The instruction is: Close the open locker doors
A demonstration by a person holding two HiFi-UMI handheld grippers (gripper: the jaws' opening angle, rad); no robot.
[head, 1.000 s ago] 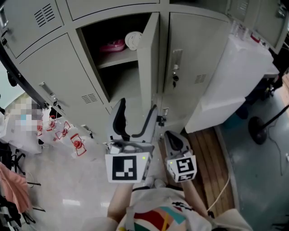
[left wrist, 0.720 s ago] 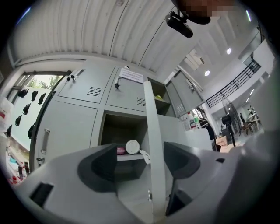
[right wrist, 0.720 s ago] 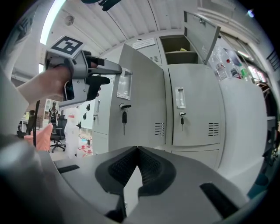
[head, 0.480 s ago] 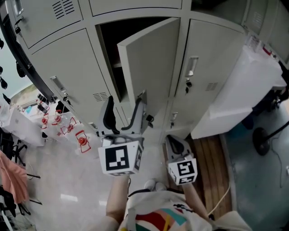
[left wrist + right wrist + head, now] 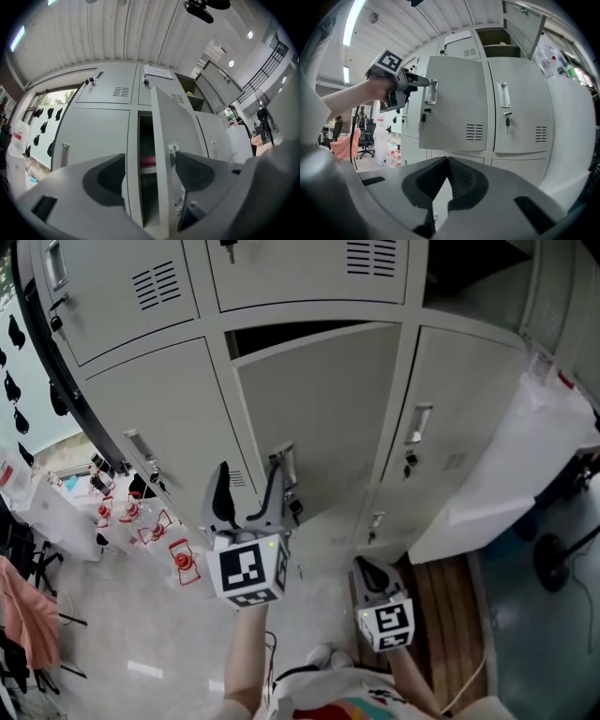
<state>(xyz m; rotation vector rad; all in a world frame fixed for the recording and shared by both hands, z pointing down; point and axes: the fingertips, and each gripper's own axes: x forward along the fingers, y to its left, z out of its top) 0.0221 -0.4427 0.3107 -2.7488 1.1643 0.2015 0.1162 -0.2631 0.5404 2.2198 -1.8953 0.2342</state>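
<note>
The grey locker door (image 5: 319, 418) in the lower row stands slightly ajar, with a dark gap along its top edge. My left gripper (image 5: 250, 474) is open, its right finger against the door next to the handle (image 5: 284, 463). In the left gripper view the door (image 5: 174, 136) angles out from the dark opening (image 5: 145, 187), and a pink thing (image 5: 147, 160) lies on the shelf inside. My left gripper (image 5: 151, 173) holds nothing. My right gripper (image 5: 372, 568) hangs low, shut and empty. The right gripper view shows its jaws (image 5: 447, 176) together, the door (image 5: 454, 108), and the left gripper (image 5: 401, 82) at the handle (image 5: 431, 91).
An upper locker (image 5: 506, 40) at the right stands open. A white covered block (image 5: 525, 446) stands right of the lockers, over a wooden pallet (image 5: 441, 615). Red-printed bags (image 5: 141, 521) lie on the floor at the left, beside pink cloth (image 5: 28, 615). A black stand base (image 5: 562, 563) sits far right.
The locker door has swung from wide open to nearly closed, hiding the shelf in the head view. My left gripper moved forward with it. The right gripper stayed low.
</note>
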